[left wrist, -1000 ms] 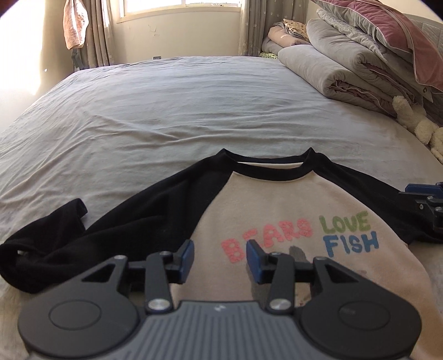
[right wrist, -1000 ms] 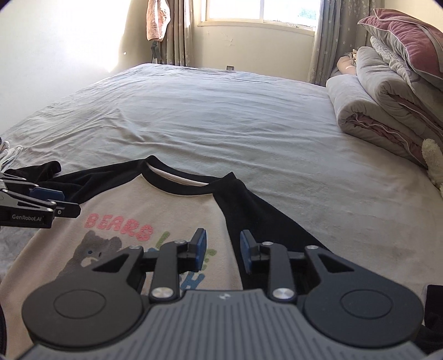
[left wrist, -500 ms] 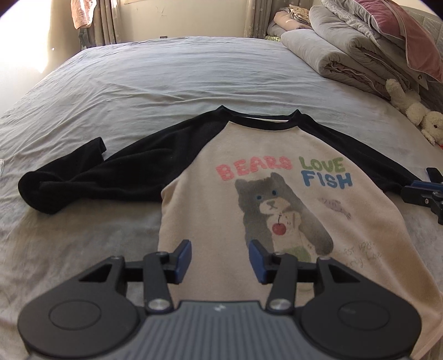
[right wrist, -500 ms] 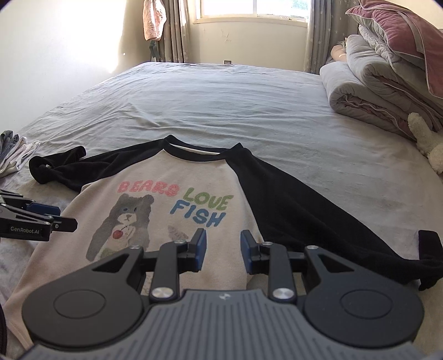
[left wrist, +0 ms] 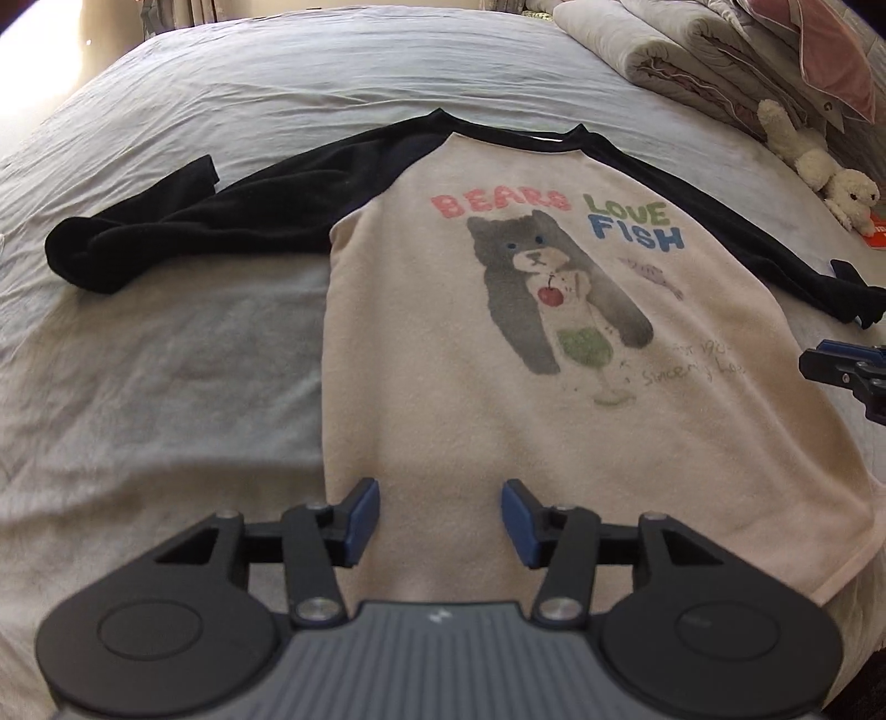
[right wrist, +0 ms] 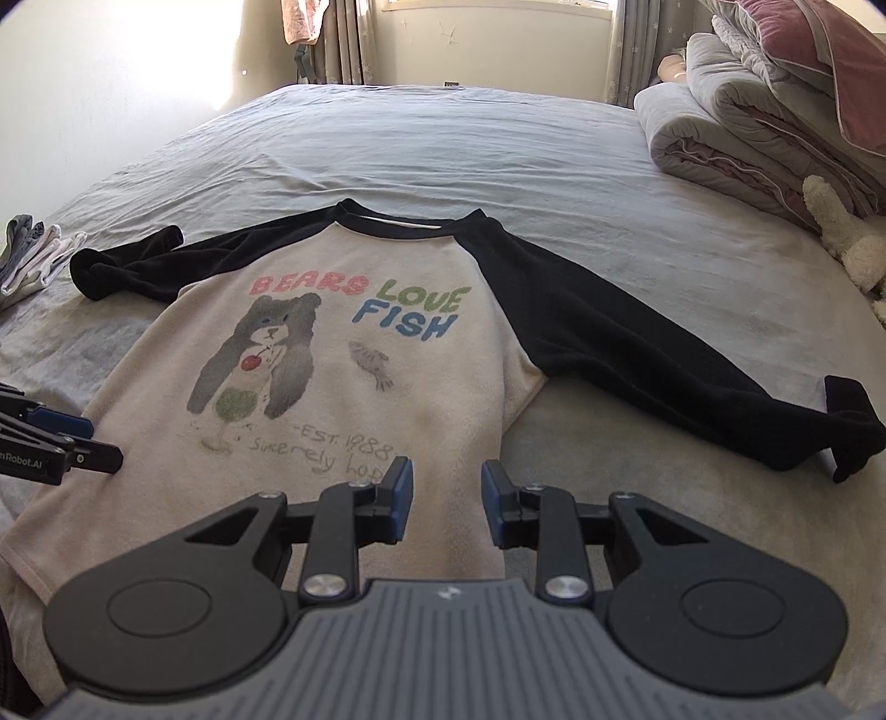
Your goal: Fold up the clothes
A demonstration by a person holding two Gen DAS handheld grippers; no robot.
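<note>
Hovering over the near hem of the shirt (left wrist: pixel 443 387) (spread flat on the bed (left wrist: pixel 166 387)), my left gripper (left wrist: pixel 440 520) is opening, nothing between its fingers. My right gripper (right wrist: pixel 447 501) hangs parted and empty too.

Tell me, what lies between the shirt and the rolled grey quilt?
Only bare grey bedsheet between shirt and quilt, seen in the right wrist view.

sunlit grey bed (right wrist: pixel 387 144), curtained window (right wrist: pixel 498 5) beyond.

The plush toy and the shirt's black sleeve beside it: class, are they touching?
Apart. In the left wrist view the plush toy lies by the folded quilts, with a bare strip of grey bedsheet plainly separating it from the black sleeve.
</note>
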